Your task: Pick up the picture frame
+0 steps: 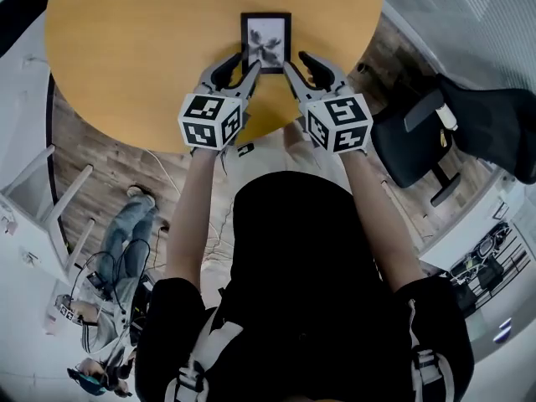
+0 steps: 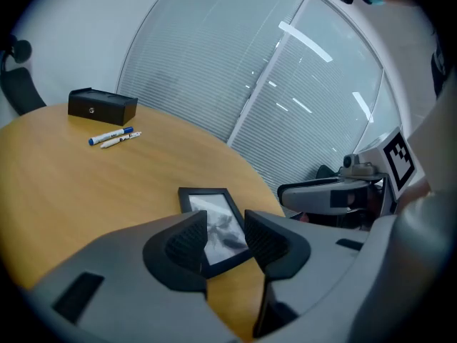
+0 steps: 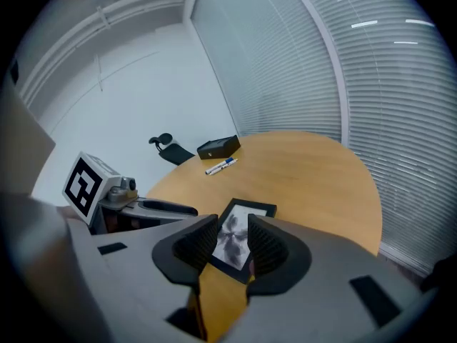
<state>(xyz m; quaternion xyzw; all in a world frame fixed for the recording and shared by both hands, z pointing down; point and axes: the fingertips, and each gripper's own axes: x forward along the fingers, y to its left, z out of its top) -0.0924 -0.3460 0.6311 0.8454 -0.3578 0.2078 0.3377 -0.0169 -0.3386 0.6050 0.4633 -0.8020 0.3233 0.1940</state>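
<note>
A black picture frame with a grey print lies flat on the round wooden table, close to its near edge. My left gripper is at the frame's near left corner and my right gripper at its near right corner. Each inner finger is touching or nearly touching a corner. In the left gripper view the frame shows through the gap of the left gripper. In the right gripper view the frame shows between the jaws of the right gripper. Both grippers are open, holding nothing.
A black box and two markers lie on the far side of the table. A black office chair stands to the right. A person's legs and a white frame are on the floor to the left.
</note>
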